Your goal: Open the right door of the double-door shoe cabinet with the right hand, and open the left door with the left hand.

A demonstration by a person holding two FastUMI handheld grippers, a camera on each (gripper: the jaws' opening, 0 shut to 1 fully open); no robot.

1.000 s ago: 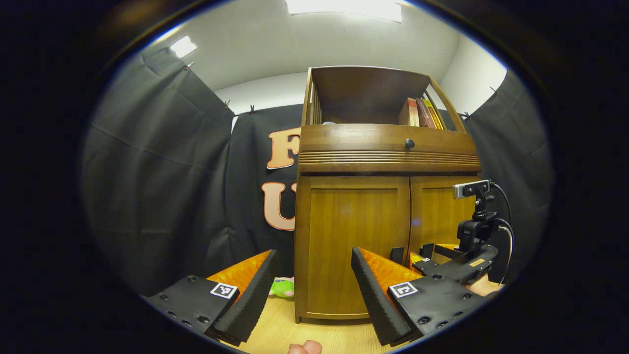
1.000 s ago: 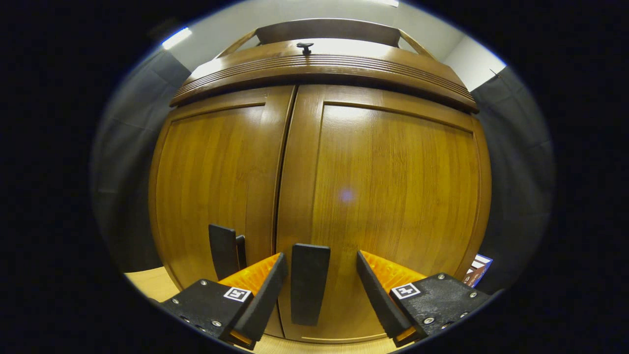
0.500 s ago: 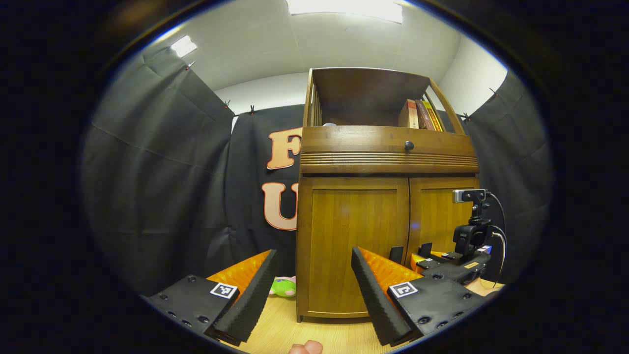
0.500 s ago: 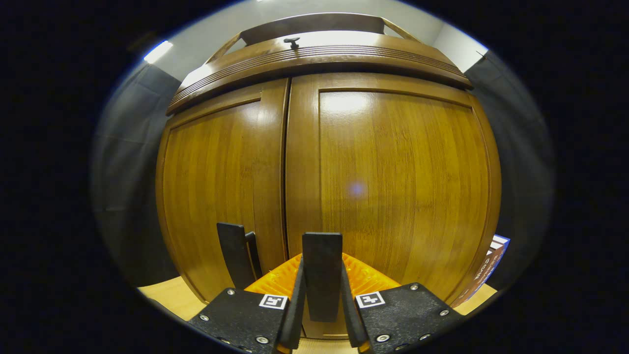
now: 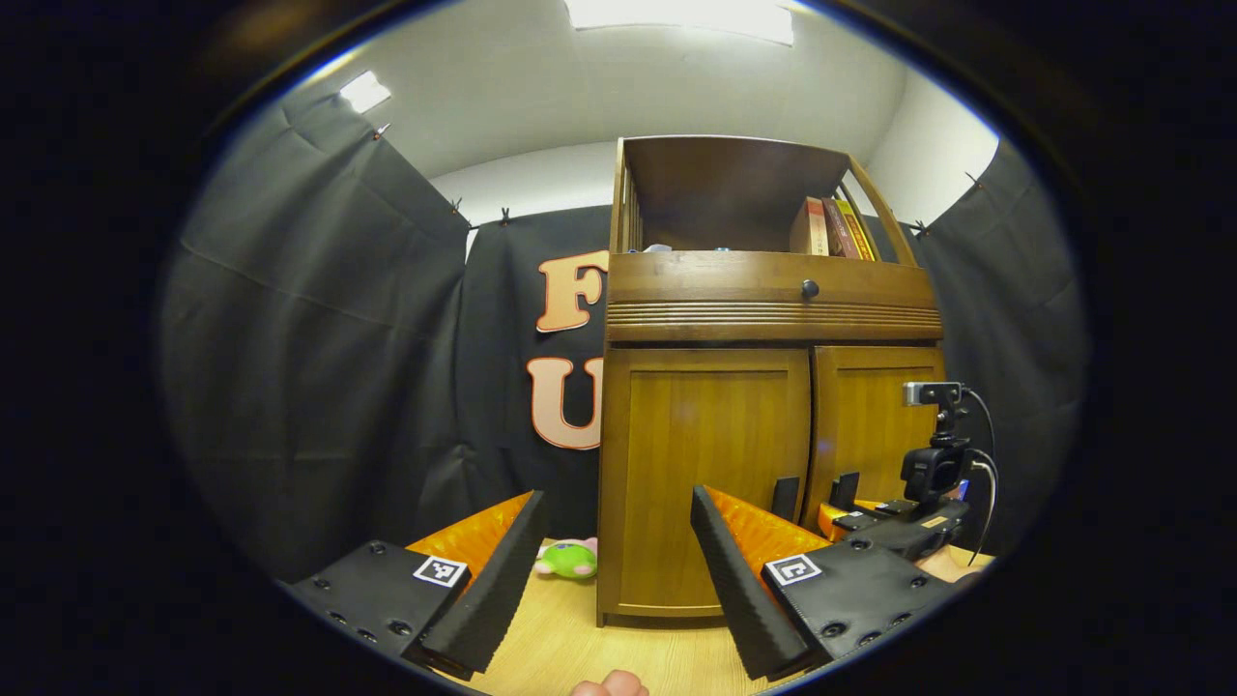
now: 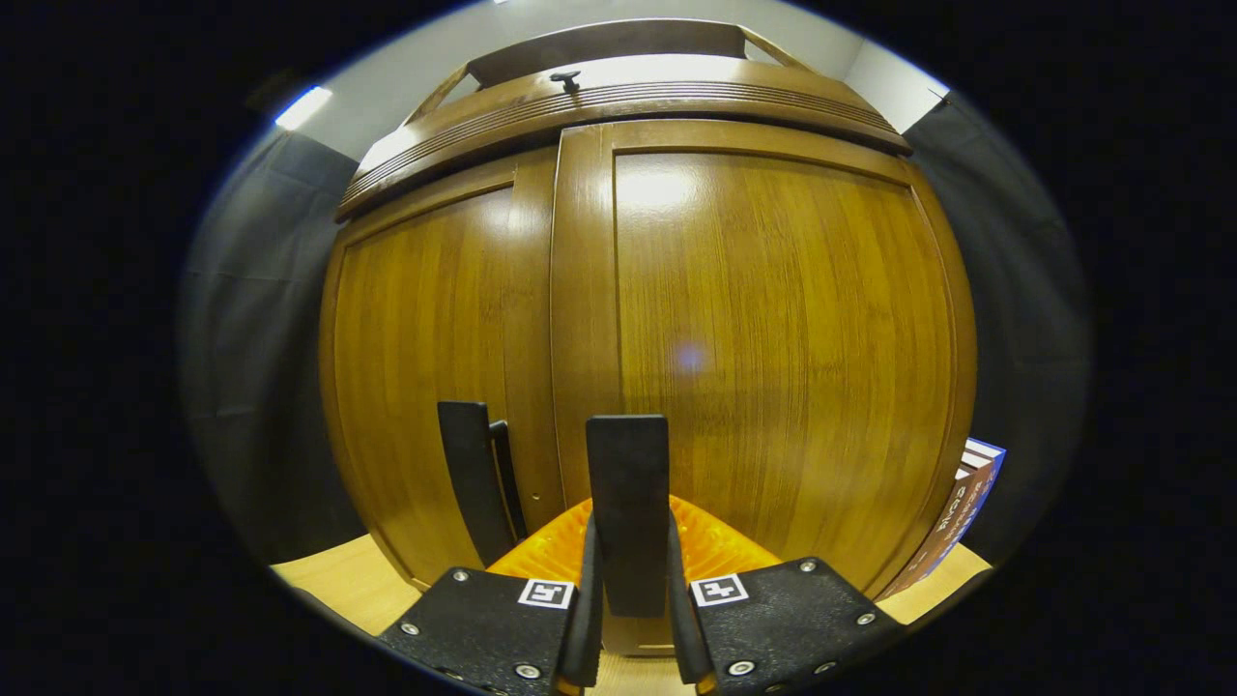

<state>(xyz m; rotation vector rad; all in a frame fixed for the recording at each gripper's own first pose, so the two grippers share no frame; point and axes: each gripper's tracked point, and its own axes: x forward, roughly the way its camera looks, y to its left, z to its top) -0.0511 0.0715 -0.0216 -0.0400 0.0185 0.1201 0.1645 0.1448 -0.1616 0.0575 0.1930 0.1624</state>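
Wooden and brown, the shoe cabinet (image 5: 763, 464) stands on the light floor (image 5: 570, 648) against the black cloth wall. Its right door (image 6: 773, 348) sits very close in front of our right gripper (image 6: 628, 580). Both fingers of that gripper press on the dark handle (image 6: 628, 503) near the door's bottom inner edge. In the left gripper view the right door looks swung out a tiny bit from the cabinet's front.

We think the step now is pulling this door open. To do it well, we should keep a firm squeeze and pull back in a curve, the way the door swings, not straight out. Go slowly so the handle does not slip.

Our left gripper (image 5: 614, 570) hangs well back from the cabinet with its fingers spread wide, holding nothing. The left door (image 5: 705, 474) looks flat and closed, and its handle (image 6: 474, 478) waits just beside the middle gap.

We cannot see inside the cabinet or the hinges. A green toy (image 5: 568, 559) lies by the cabinet's left bottom corner. Some books (image 5: 829, 227) stand on the top shelf.
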